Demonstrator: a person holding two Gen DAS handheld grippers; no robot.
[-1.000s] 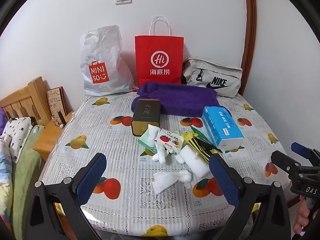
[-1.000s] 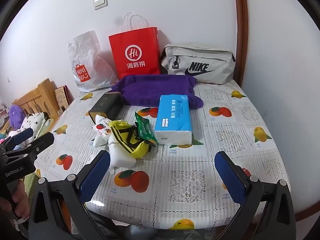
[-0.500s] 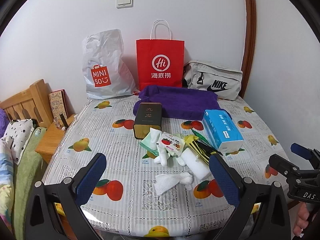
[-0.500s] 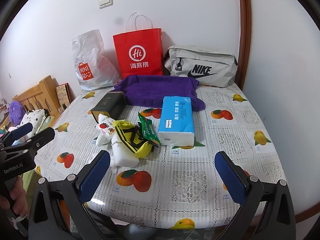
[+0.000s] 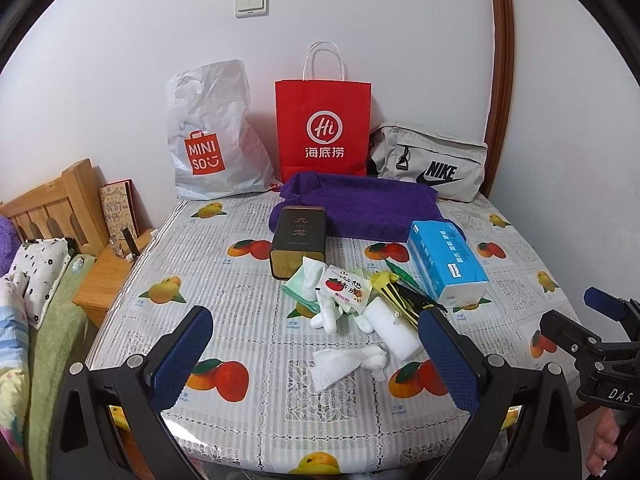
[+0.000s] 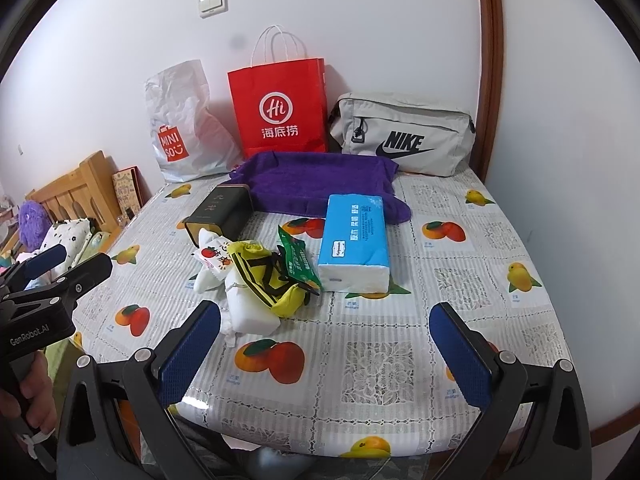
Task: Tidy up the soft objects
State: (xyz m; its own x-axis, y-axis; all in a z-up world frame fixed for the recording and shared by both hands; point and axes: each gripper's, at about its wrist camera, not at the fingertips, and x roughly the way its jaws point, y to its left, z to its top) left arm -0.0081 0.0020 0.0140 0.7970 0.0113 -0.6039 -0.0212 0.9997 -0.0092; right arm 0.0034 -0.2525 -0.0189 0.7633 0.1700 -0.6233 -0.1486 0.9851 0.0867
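Blue-padded left gripper (image 5: pixel 316 354) and right gripper (image 6: pixel 326 346), jaws wide apart and empty, crumpled white tissue (image 5: pixel 349 362) between left jaws, blue tissue pack (image 6: pixel 354 236) beyond right jaws, fruit-print worktop (image 6: pixel 460 300).

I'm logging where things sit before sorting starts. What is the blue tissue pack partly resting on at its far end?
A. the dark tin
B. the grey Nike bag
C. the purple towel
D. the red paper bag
C: the far end of the blue tissue pack overlaps the near edge of the purple towel, while it lies clear of the bags along the wall and apart from the tin.
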